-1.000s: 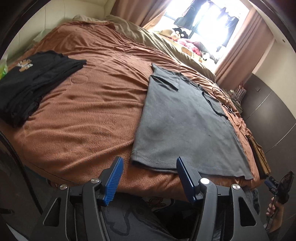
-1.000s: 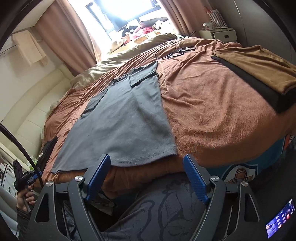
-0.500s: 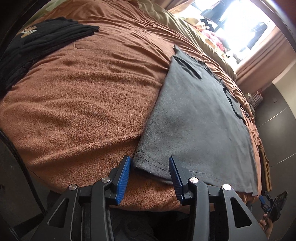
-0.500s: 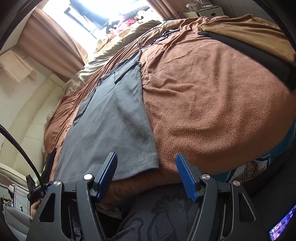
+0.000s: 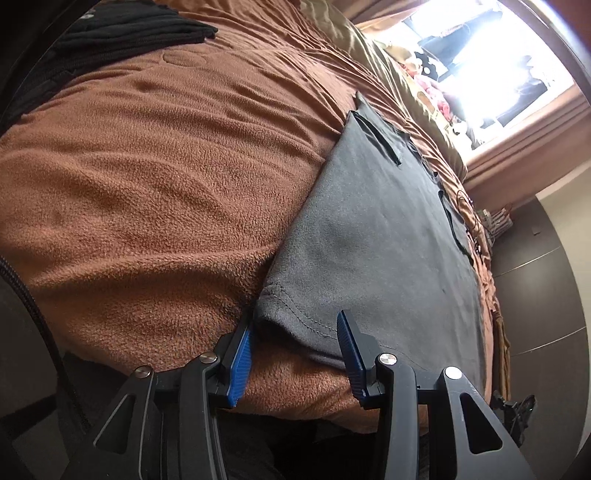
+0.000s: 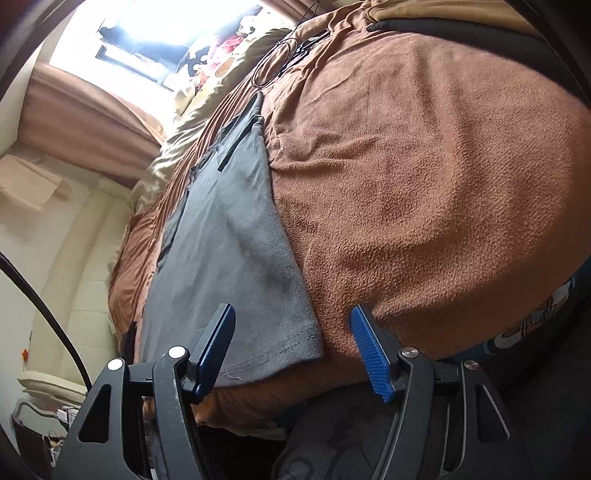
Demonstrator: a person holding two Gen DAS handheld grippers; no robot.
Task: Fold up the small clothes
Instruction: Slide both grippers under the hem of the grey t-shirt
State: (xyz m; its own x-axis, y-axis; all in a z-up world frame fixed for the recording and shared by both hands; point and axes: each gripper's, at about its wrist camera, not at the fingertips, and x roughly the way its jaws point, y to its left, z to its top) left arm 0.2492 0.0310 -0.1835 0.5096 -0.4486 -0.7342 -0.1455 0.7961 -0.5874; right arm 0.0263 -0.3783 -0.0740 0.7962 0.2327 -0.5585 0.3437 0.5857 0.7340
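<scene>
A grey T-shirt [image 5: 369, 221] lies flat on the brown blanket [image 5: 166, 184], sleeves folded in and hem toward me. My left gripper [image 5: 295, 325] is low at the hem's left corner. The corner sits between its blue pads, which stand apart and do not press it. In the right wrist view the same shirt [image 6: 229, 240] runs away from me, and its right hem corner lies between the fingers of my right gripper [image 6: 291, 314]. Those jaws are closing, with a wide gap still showing on each side of the cloth.
A stack of folded black clothes [image 5: 122, 29] lies at the far left of the bed. Folded tan and black clothes [image 6: 461, 26] lie at the far right. A coiled cable [image 6: 273, 66] rests near the pillows. The bed's near edge drops off just below both grippers.
Both grippers have sunk toward the shirt's near hem and rolled. Their jaws have narrowed, and each hem corner now sits between a pair of fingers.
</scene>
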